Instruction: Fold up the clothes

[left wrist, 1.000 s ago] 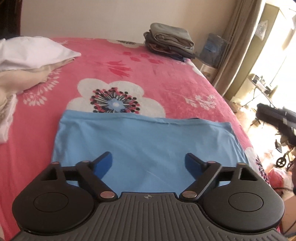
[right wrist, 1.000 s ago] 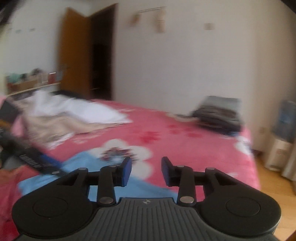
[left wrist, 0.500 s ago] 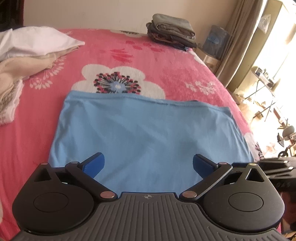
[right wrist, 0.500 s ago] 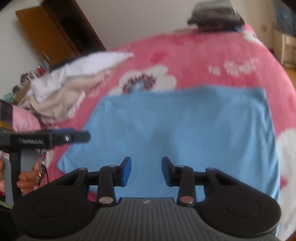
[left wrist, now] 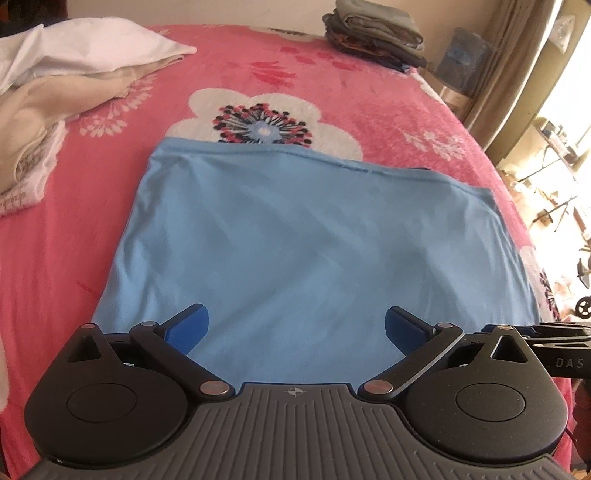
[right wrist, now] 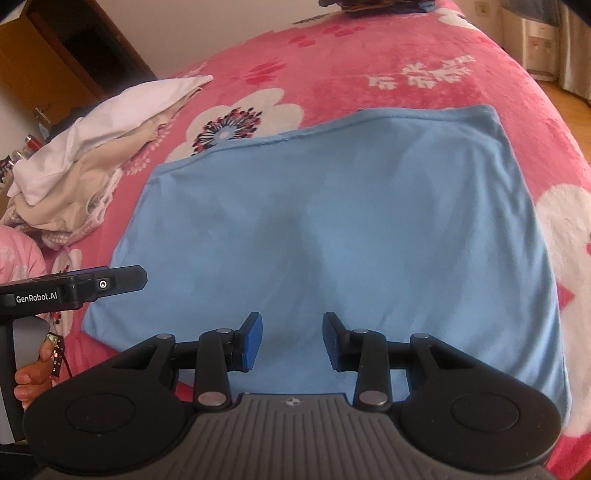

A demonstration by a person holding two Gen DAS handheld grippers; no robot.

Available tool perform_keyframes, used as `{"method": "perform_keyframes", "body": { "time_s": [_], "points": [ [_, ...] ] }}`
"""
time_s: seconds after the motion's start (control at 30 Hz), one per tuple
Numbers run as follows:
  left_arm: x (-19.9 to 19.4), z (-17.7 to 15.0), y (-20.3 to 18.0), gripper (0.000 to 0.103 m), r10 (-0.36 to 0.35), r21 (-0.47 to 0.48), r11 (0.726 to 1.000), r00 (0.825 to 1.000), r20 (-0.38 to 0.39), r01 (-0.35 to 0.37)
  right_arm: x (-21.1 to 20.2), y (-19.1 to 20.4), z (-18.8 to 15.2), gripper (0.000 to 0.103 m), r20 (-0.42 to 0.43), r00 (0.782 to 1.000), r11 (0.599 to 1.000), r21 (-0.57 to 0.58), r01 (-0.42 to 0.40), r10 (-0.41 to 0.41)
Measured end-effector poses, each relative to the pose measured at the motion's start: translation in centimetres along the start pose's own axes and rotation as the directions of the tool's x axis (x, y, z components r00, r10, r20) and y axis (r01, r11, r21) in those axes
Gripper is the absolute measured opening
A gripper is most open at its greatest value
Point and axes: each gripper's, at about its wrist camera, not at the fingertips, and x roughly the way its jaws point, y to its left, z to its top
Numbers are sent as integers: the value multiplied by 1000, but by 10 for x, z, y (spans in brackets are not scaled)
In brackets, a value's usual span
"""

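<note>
Left claw (left wrist: 295, 328): jaws spread as wide as they go, just been opening, nothing gripped, only blue cloth showing in the gap. Blue pads poised over the near hem of the shirt (left wrist: 306, 236), whether touching it cannot be told. Right claw (right wrist: 292, 341): jaws partly open, narrow gap, nothing pinched, also over the near edge of the shirt.

Shirt: light blue, folded into a broad rectangle, lying flat on the bed (left wrist: 55, 258) near its front edge. Surface smooth, a few soft creases; far edge a stitched seam, running just across the foot of the big white flower print (left wrist: 266, 122). Left and right corners rounded, no sleeve showing.

Against a second ago: left view dipped lower and nearer, more shirt filling the frame, pads wider apart. Right view swung from the far wall and door down onto the shirt, gap unchanged. Shirt itself in the same place, same shape.

Further out: hand (right wrist: 31, 373) on the grey handle of the left tool at the left edge of the right view. Loose white and cream clothes (left wrist: 66, 81) heaped at the left of the bed, well apart from the shirt. Folded stack (left wrist: 376, 33) at the far end.
</note>
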Motion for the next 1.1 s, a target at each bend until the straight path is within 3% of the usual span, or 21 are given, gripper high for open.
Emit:
{"method": "perform_keyframes", "body": {
  "time_s": [0.3, 0.73, 0.97, 1.1],
  "points": [
    [7, -1, 1, 103, 63, 11, 998, 997, -45, -63, 1, -1, 0, 39, -13, 1000, 1000, 12, 20, -20],
    [3, -3, -12, 103, 128, 101, 987, 992, 16, -129, 3, -1, -2, 39, -22, 999, 999, 16, 32, -32],
    [-1, -1, -5, 103, 127, 28, 991, 991, 52, -128, 3, 0, -3, 39, -23, 999, 999, 15, 37, -37],
    [-3, 0, -7, 103, 146, 40, 988, 986, 78, -150, 4, 0, -3, 40, -22, 999, 999, 15, 39, -38]
  ]
}}
